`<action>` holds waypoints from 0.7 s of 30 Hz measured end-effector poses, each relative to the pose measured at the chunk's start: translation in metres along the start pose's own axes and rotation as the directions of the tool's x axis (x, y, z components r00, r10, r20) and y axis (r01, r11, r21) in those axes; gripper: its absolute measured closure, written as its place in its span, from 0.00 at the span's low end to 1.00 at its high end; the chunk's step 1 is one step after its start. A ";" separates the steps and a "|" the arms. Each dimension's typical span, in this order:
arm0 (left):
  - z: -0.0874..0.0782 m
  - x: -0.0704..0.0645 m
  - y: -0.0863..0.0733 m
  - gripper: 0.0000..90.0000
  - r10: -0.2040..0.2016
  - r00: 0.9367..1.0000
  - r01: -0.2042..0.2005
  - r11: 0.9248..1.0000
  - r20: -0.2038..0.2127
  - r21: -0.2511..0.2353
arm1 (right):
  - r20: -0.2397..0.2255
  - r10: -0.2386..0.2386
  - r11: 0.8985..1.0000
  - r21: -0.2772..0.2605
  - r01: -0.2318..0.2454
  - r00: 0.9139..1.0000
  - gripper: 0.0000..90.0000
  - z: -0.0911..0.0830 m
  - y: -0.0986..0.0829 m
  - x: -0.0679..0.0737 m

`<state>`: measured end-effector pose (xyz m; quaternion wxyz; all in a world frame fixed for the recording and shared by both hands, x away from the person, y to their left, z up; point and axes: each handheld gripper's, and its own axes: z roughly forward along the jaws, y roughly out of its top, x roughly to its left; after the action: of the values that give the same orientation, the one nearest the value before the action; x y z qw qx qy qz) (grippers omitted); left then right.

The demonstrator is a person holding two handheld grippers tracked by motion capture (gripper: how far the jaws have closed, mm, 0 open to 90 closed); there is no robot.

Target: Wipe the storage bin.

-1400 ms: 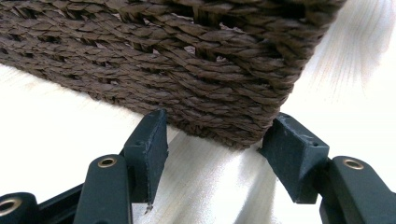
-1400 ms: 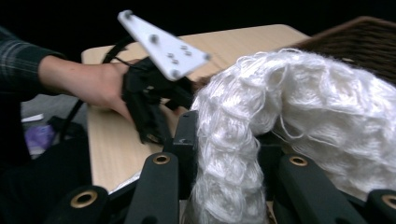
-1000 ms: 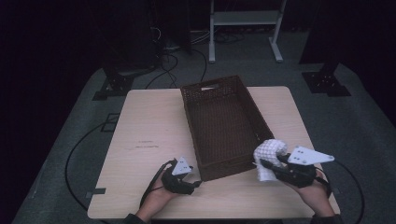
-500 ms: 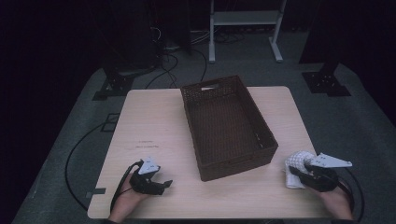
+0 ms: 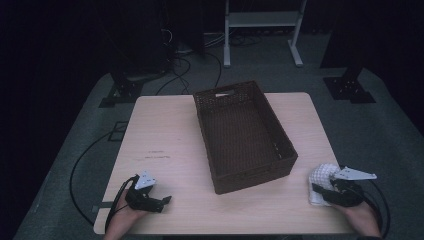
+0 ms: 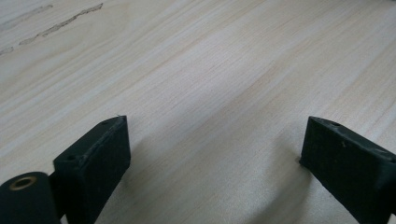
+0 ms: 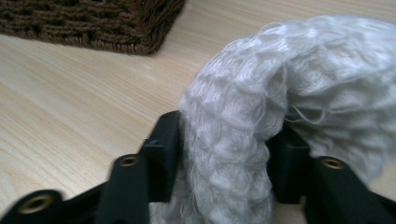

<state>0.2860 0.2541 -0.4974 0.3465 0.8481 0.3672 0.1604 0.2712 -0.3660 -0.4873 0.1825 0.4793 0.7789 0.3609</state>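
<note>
Evidently, within the last second both hands had drawn back toward the bottom of the high view. The right gripper point(image 5: 320, 192), pinching the white knitted cloth point(image 5: 320, 181), had slid from beside the brown wicker basket point(image 5: 244, 134) to the lower right of the frame, the cloth at the table point(image 5: 165, 130) edge, apart from the basket. The left gripper point(image 5: 161, 203), jaws spread over bare wood, had retreated to the lower left. The cloth looked to have been carried away from the basket rather than into it.
</note>
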 end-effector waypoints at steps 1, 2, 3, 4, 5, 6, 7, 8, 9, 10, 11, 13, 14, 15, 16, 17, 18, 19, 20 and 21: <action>0.000 0.000 -0.001 0.06 0.001 1.000 -0.001 1.000 0.001 -0.004 | 0.000 0.005 1.000 -0.006 -0.005 1.000 0.49 -0.002 0.001 0.000; 0.000 0.000 -0.001 0.05 0.001 1.000 -0.001 1.000 0.001 -0.004 | 0.000 0.005 1.000 -0.006 -0.005 1.000 0.49 -0.002 0.001 0.000; 0.001 0.001 -0.002 0.05 0.003 1.000 -0.003 1.000 -0.001 -0.015 | -0.007 0.017 1.000 -0.017 -0.017 1.000 0.45 -0.007 0.002 0.000; 0.001 0.001 -0.002 0.04 0.003 1.000 -0.003 1.000 -0.001 -0.015 | -0.007 0.017 1.000 -0.017 -0.017 1.000 0.45 -0.007 0.002 0.000; 0.002 0.001 -0.002 0.04 -0.001 1.000 0.001 1.000 0.000 -0.021 | -0.007 0.018 1.000 -0.021 -0.018 1.000 0.43 -0.009 0.002 0.000; 0.002 0.001 -0.002 0.03 -0.001 1.000 0.001 1.000 0.000 -0.021 | -0.008 0.020 0.999 -0.026 -0.020 1.000 0.41 -0.012 0.002 0.001; 0.002 0.001 -0.002 0.03 0.000 1.000 0.000 1.000 0.000 -0.020 | -0.006 0.019 0.999 -0.031 -0.020 1.000 0.40 -0.015 0.002 0.001; 0.002 0.001 -0.002 0.02 -0.001 1.000 0.001 1.000 -0.001 -0.018 | -0.001 0.019 0.999 -0.036 -0.019 1.000 0.40 -0.021 0.002 0.001; 0.002 0.001 -0.002 0.00 0.001 1.000 -0.001 1.000 0.000 -0.011 | 0.003 0.016 0.999 -0.044 -0.016 1.000 0.40 -0.025 0.003 0.001; 0.002 0.001 -0.002 0.00 0.001 1.000 -0.001 1.000 -0.001 -0.009 | 0.007 0.012 0.998 -0.058 -0.012 1.000 0.40 -0.030 0.004 0.001; 0.002 0.001 -0.002 0.00 0.001 1.000 -0.001 1.000 -0.001 -0.009 | 0.009 0.011 0.997 -0.073 -0.011 1.000 0.41 -0.036 0.006 0.002; 0.002 0.001 -0.002 0.00 0.001 1.000 -0.001 1.000 -0.001 -0.009 | 0.002 0.004 0.994 -0.108 -0.004 1.000 0.46 -0.048 0.012 0.003; 0.002 0.001 -0.002 0.00 0.001 1.000 -0.001 1.000 -0.001 -0.009 | 0.001 -0.002 0.992 -0.127 0.002 1.000 0.47 -0.054 0.016 0.005; 0.002 0.001 -0.002 0.00 0.001 1.000 -0.001 1.000 -0.001 -0.009 | -0.004 -0.007 0.989 -0.145 0.006 1.000 0.50 -0.058 0.020 0.006; 0.002 0.001 -0.002 0.00 0.001 1.000 -0.001 1.000 -0.001 -0.009 | -0.015 -0.008 0.988 -0.157 0.006 1.000 0.52 -0.061 0.024 0.007; 0.002 0.002 -0.002 0.00 0.002 1.000 -0.002 1.000 0.000 -0.008 | -0.021 -0.016 0.986 -0.167 0.012 1.000 0.55 -0.062 0.029 0.009; 0.002 0.002 -0.002 0.00 0.002 1.000 -0.002 1.000 0.000 -0.008 | -0.027 -0.020 0.985 -0.172 0.015 0.999 0.58 -0.062 0.033 0.010; 0.002 0.002 -0.002 0.00 0.002 1.000 -0.002 1.000 0.000 -0.008 | -0.027 -0.020 0.985 -0.172 0.015 0.999 0.58 -0.062 0.033 0.010; 0.002 0.002 -0.002 0.00 0.003 1.000 -0.003 1.000 0.000 -0.008 | -0.035 -0.020 0.986 -0.169 0.014 0.999 0.67 -0.055 0.043 0.012; 0.003 0.002 -0.002 0.00 0.003 1.000 -0.003 1.000 0.000 -0.008 | -0.035 -0.020 0.986 -0.169 0.014 0.999 0.67 -0.055 0.043 0.012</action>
<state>0.2877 0.2548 -0.5002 0.3497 0.8472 0.3655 0.1623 0.2574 -0.3649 -0.4174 0.2111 0.4486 0.7530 0.4326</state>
